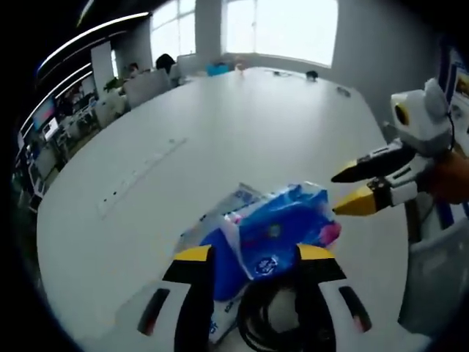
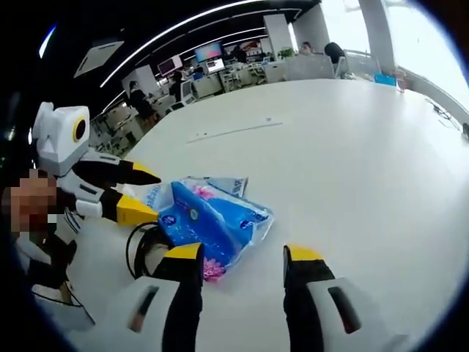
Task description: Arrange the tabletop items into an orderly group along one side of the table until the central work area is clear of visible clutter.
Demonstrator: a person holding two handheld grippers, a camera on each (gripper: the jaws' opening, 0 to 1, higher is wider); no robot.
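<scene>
A blue tissue pack (image 1: 275, 227) lies on the white table (image 1: 242, 125), on top of a flatter pale blue-and-white packet (image 1: 233, 199). My left gripper (image 1: 255, 253) stands open, its yellow-tipped jaws either side of the pack's near end. A black cable loop (image 1: 256, 323) lies on the table under the jaws. My right gripper (image 1: 335, 194) comes in from the right, open, tips just short of the pack's pink end. In the right gripper view the pack (image 2: 216, 220) lies just ahead of the open right gripper (image 2: 243, 257), with the left gripper (image 2: 149, 193) at its far end and the cable (image 2: 139, 253) beside it.
A recessed strip (image 1: 139, 176) runs along the table's middle. Small dark items (image 1: 311, 73) sit at the far end near the window. A chair (image 1: 432, 279) stands at the right edge. Office desks, screens and seated people (image 2: 220, 66) lie beyond the table.
</scene>
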